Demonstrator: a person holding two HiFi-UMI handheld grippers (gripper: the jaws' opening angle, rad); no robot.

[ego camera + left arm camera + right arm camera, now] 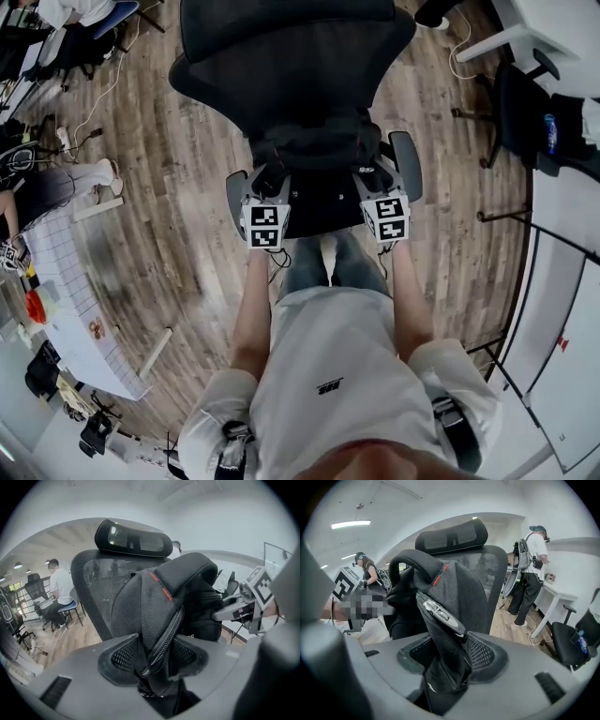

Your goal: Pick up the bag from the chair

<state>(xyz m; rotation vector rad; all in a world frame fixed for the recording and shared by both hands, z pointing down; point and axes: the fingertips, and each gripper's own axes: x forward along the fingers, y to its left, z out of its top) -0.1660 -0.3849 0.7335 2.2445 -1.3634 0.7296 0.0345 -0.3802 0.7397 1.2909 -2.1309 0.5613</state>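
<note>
A black mesh bag [314,150] rests against the back of a black office chair [291,56], on its seat. My left gripper [269,180] is shut on the bag's left side, where the zipped mesh edge [161,634] is pinched between the jaws. At the bag's right side my right gripper [373,178] is shut on a strap with a grey buckle [440,613]. Red trim runs along the bag [450,588] near its top. The chair's headrest [133,538] rises behind the bag [154,592]. Each gripper shows in the other's view, the right gripper [248,602] and the left gripper [347,592].
The wood floor [178,187] surrounds the chair, with cables at the far left. A white desk [553,28] and a second black chair [525,112] stand at the right. A tiled table [66,281] is at the left. A person sits [58,592] behind; another stands [532,569].
</note>
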